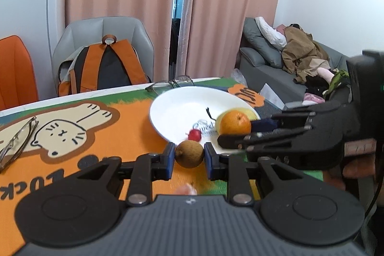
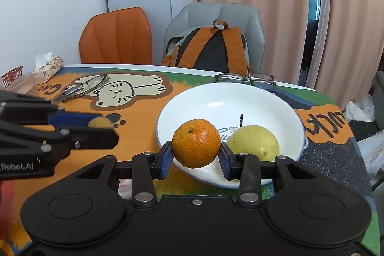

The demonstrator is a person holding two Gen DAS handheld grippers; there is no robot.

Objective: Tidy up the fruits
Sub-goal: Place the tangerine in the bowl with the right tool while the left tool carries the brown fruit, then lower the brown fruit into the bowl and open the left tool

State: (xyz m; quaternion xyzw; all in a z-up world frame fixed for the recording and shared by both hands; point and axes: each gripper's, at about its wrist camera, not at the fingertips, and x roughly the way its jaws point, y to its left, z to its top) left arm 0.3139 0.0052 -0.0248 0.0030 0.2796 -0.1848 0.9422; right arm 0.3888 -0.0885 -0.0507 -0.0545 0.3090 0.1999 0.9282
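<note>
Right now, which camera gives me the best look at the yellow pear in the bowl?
The right wrist view: the pear lies in the white bowl, nearly whole, with its stem showing, just behind the orange in the right claw. In the left wrist view the orange hides all but a pale sliver of it.
</note>
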